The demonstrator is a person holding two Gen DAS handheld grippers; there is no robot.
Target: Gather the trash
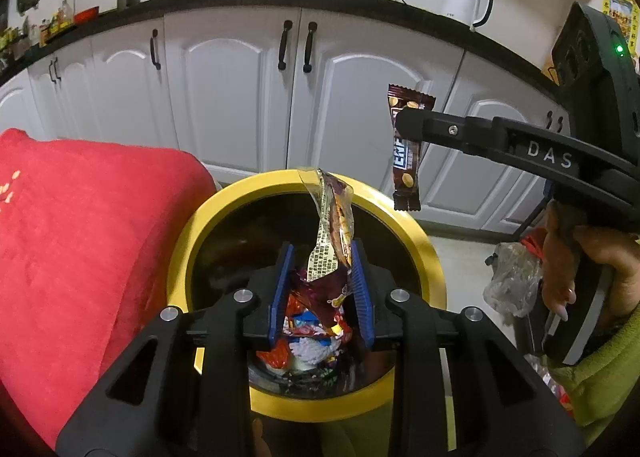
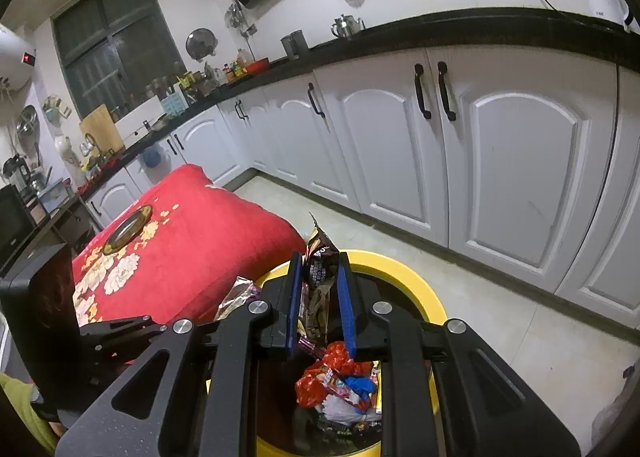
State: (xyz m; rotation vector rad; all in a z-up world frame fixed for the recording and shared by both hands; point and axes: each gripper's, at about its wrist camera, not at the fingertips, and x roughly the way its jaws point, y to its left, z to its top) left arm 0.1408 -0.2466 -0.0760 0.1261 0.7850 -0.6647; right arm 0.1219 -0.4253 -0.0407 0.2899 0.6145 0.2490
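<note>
Left gripper (image 1: 322, 289), jaws narrowed on a crumpled wrapper (image 1: 334, 233), above the yellow-rimmed bin (image 1: 424, 253). Right gripper (image 2: 320, 305) clamps a brown bar wrapper (image 2: 318, 277) over the same bin.

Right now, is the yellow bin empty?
No, the yellow bin already holds a pile of crumpled wrappers at its bottom.

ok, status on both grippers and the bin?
Left gripper shut on crinkled clear wrapper above yellow-rimmed bin. Right gripper shut on brown snack bar wrapper. Bin already holds wrappers; nothing blocking.
</note>
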